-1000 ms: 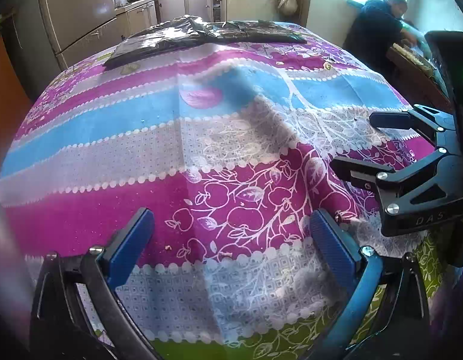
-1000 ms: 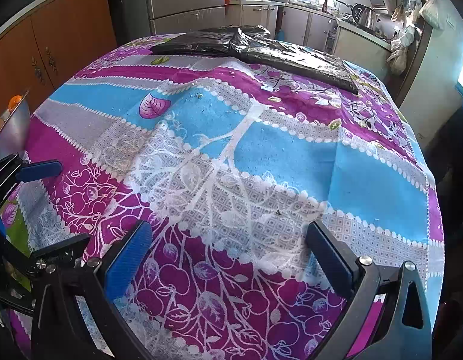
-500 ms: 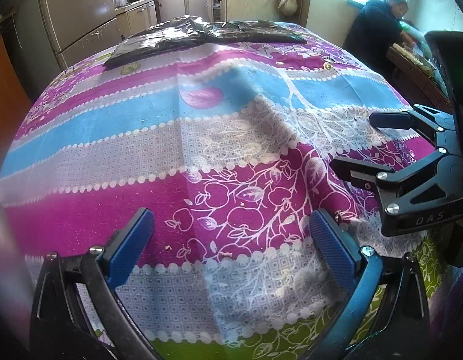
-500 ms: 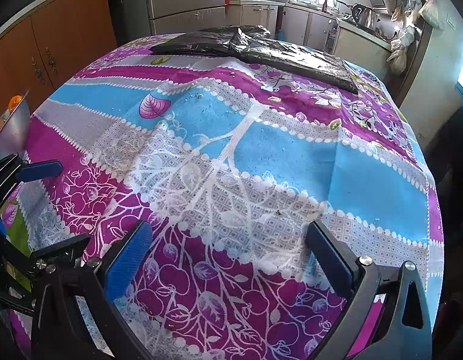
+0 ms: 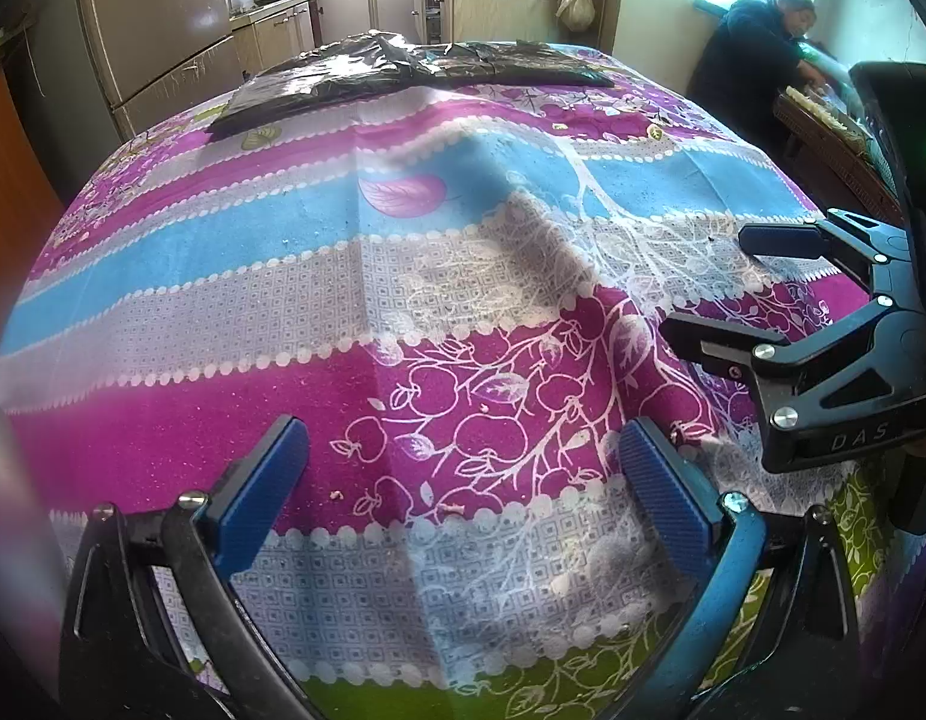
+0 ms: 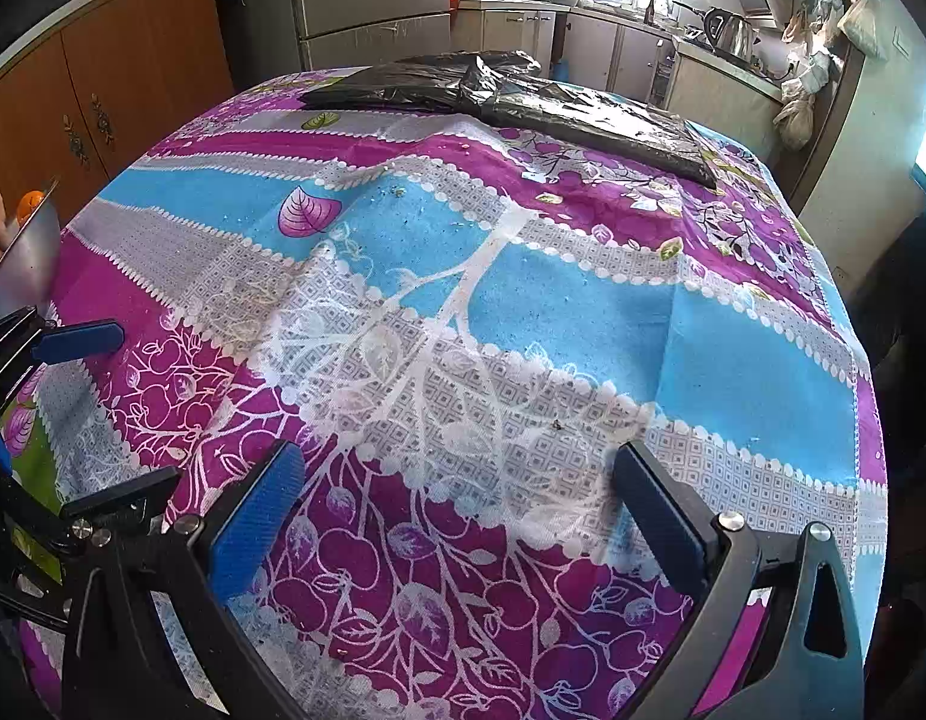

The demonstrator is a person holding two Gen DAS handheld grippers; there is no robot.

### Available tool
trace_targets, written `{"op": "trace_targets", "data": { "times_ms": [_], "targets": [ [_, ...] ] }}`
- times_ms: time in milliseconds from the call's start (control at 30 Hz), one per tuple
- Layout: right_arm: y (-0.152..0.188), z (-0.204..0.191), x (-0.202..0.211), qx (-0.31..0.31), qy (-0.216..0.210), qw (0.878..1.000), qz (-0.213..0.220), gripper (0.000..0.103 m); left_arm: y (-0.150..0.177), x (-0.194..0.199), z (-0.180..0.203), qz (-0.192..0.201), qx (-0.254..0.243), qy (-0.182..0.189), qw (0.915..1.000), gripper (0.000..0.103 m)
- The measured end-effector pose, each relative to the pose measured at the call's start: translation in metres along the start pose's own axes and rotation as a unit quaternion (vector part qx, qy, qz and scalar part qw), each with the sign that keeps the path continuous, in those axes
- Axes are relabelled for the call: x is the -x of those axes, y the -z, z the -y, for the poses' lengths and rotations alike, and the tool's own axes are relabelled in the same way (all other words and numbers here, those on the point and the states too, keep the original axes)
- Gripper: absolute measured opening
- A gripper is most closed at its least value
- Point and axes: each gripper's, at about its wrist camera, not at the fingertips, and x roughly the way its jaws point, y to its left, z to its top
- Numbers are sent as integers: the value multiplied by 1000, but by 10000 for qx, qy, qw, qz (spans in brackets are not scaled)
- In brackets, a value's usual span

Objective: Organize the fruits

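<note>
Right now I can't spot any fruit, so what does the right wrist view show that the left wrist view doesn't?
Only the right wrist view: an orange fruit behind a metal sheet at the left edge. Only the left wrist view: a seated person by the window. Both share the patterned tablecloth, the black plastic bags, and both claws open and empty.

Only readable thing is "DAS", raised letters on the black plastic body of the right gripper (image 5: 757, 294), sitting at about 3 o'clock in the left wrist view. Nothing else legible anywhere, honestly.
</note>
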Motion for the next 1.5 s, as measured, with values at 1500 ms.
{"op": "trace_targets", "data": {
  "times_ms": [1500],
  "targets": [
    [-2, 0, -1, 48, -47, 10000, 4, 103, 0, 1, 0, 8, 0, -2, 10000, 103]
  ]
}}
